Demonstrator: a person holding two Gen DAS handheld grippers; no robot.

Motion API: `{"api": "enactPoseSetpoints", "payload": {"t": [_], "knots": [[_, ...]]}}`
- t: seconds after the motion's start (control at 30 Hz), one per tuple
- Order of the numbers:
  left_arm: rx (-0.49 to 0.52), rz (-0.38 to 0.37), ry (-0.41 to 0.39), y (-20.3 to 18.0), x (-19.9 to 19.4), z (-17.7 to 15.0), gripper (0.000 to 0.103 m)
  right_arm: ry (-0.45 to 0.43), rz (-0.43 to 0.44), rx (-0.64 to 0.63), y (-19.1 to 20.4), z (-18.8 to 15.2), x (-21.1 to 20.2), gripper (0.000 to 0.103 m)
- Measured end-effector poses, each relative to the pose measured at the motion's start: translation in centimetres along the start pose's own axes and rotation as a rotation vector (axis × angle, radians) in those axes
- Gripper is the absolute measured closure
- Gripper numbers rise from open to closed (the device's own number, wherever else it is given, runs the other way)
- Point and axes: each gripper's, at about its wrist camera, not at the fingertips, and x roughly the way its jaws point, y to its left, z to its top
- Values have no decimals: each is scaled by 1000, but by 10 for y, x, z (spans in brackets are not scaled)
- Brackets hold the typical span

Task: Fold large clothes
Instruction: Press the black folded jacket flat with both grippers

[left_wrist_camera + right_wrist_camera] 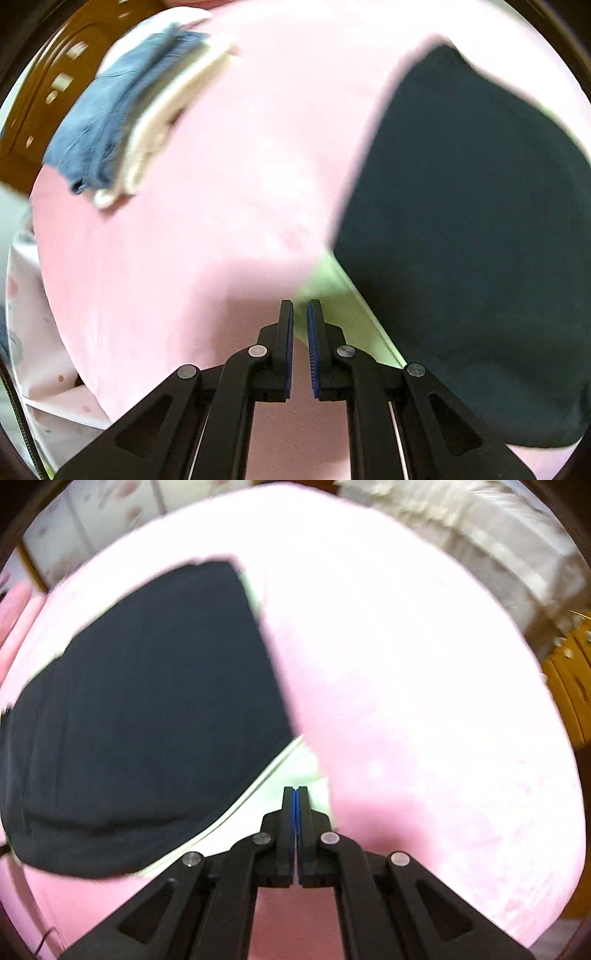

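A dark navy garment (469, 236) with a pale green part (347, 310) lies on a pink sheet (221, 206). In the left wrist view my left gripper (300, 308) hovers at the pale green edge, jaws a narrow gap apart, nothing between them. In the right wrist view the same dark garment (147, 716) lies to the left and its pale green part (295, 771) sits just ahead of my right gripper (296, 792). The right jaws are pressed together with nothing visible between them. Both views are blurred.
A stack of folded blue (118, 107) and cream (173, 114) clothes lies at the far left of the pink sheet. Brown wooden furniture (44, 96) stands behind it. White bedding (498, 542) and a wooden cabinet (576, 679) sit at the right.
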Motion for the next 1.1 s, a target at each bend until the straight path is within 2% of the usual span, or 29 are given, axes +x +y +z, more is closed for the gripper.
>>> {"api": "enactPoseSetpoints", "payload": {"t": [0.03,0.07,0.1,0.13,0.17,0.23,0.33,0.4,0.47,0.6,0.67,0.73,0.83,0.93,1.1], "knots": [[-32,-64,-69,7,-15,-1,96,-37,21,26,0,1,-10,103],[-48,-135,-120,12,-30,-3,96,-62,89,48,2,1,-19,103],[-56,-183,-141,10,-39,-7,96,-84,193,72,6,-1,-28,103],[-57,-266,-148,4,-51,-15,96,-92,272,83,12,-4,-33,103],[-40,-343,-117,-6,-58,-23,96,-81,341,80,25,-8,-36,103],[-1,-461,-26,-33,-59,-39,96,-11,416,32,61,-18,-36,103],[78,-560,98,-80,-60,-75,94,97,587,-38,116,-38,-34,103],[134,-591,155,-106,-55,-88,94,148,652,-78,144,-48,-32,103],[170,-620,181,-129,-50,-94,94,158,679,-109,166,-51,-26,103],[156,-712,153,-143,-25,-65,94,149,719,-126,191,-36,6,103],[134,-769,148,-157,-20,-40,94,153,767,-93,195,-6,30,103],[122,-810,111,-170,-21,-2,94,122,812,-43,199,27,43,103],[143,-782,7,-200,-16,38,94,93,801,2,217,67,67,103],[140,-768,-24,-225,-7,64,94,120,825,-20,243,102,92,103],[187,-722,-72,-233,-3,78,98,87,815,-200,264,124,103,103]]}}
